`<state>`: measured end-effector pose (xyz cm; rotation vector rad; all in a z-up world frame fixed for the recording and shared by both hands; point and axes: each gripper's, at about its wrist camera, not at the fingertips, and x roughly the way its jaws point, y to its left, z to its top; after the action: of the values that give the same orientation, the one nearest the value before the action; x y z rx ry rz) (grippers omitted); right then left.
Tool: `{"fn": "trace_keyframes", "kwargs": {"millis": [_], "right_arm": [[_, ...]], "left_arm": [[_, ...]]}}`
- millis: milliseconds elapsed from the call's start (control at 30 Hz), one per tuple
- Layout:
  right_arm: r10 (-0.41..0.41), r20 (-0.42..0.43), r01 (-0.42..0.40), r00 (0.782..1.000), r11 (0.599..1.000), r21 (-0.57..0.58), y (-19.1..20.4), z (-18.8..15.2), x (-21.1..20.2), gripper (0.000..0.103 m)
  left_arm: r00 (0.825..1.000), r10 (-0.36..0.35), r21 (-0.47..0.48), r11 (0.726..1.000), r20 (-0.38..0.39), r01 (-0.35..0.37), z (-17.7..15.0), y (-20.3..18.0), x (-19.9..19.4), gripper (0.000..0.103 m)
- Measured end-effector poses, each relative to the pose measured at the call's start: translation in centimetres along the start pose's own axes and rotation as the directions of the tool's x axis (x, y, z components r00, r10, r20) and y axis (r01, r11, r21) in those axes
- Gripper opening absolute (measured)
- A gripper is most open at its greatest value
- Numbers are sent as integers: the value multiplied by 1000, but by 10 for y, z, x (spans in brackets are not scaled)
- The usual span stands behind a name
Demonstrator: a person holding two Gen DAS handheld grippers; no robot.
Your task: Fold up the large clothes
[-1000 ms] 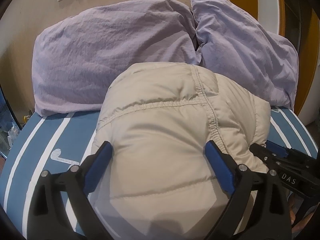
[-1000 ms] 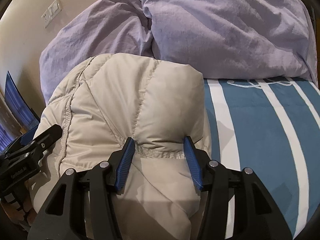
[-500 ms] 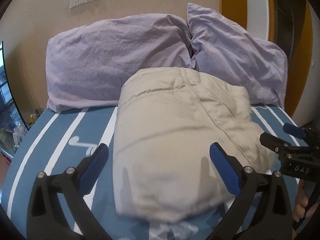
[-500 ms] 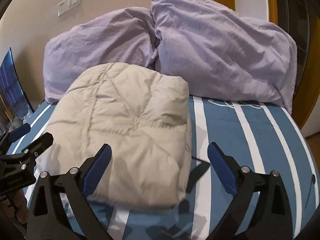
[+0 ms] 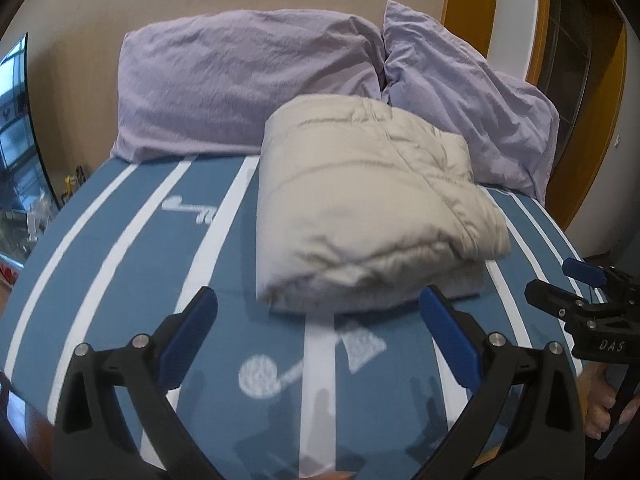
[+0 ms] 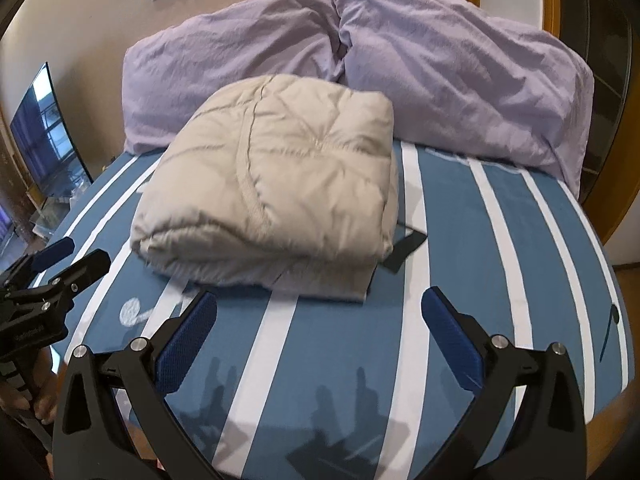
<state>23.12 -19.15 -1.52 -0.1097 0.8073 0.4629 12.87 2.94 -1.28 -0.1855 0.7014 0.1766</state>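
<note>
A beige puffy jacket [image 5: 360, 208] lies folded into a thick bundle on the blue-and-white striped bed [image 5: 140, 248], close to the pillows. It also shows in the right wrist view [image 6: 276, 196]. My left gripper [image 5: 318, 320] is open and empty, held back from the bundle's near edge. My right gripper [image 6: 320, 320] is open and empty, also back from the bundle. Each gripper shows at the edge of the other's view: the right one [image 5: 580, 292] and the left one [image 6: 60, 264].
Two lilac pillows [image 5: 248, 80] [image 6: 460, 68] lean against the beige wall at the head of the bed. A dark strap [image 6: 404, 252] sticks out from under the jacket's right side. A monitor [image 6: 44, 136] stands left of the bed. A wooden door frame [image 5: 468, 4] is at the right.
Both grippers opened, let go of the jacket and pulled back toward the foot of the bed. The folded jacket now lies free on the bed.
</note>
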Motion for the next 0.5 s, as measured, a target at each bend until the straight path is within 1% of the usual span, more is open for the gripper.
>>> {"fn": "trace_keyframes", "kwargs": {"millis": [267,500], "right_arm": [[29,-38,-27,999,999,29,0,-17,-10,102],[33,-24,-32,999,999,41,1,-23,-23,102]], "left_arm": [[1000,-31,10,999,-5,31,-16,-7,-19,101],[999,-50,20,999,-5,50,-23,-13,-32,101]]}}
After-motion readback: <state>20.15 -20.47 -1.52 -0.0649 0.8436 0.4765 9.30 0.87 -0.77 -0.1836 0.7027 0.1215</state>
